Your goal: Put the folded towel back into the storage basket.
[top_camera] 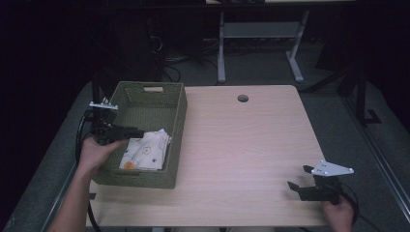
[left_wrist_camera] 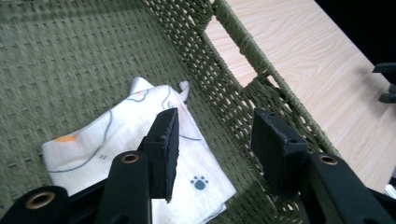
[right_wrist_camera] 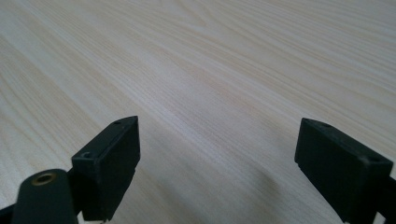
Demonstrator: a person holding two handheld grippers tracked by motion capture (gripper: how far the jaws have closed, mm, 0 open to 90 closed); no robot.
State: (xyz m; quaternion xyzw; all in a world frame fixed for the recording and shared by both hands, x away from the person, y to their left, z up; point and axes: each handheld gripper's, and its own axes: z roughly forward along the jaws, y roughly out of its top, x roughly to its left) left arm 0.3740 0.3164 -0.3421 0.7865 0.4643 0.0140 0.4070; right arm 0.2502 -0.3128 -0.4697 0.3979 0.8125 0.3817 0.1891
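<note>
Left gripper view shows cloth's (left_wrist_camera: pixel 140 154) paw print under left tool (left_wrist_camera: pixel 217 144).

a light wooden table (top_camera: pixel 251 145) with a round hole (top_camera: pixel 242 98).

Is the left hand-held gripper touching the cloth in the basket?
Apart. The left gripper view shows the left hand-held gripper with open jaws above the cloth, nothing between its pads; the cloth lies flat on the basket floor.

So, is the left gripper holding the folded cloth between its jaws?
No. In the left gripper view the left gripper stands open above the folded cloth, which lies flat in the basket.
</note>
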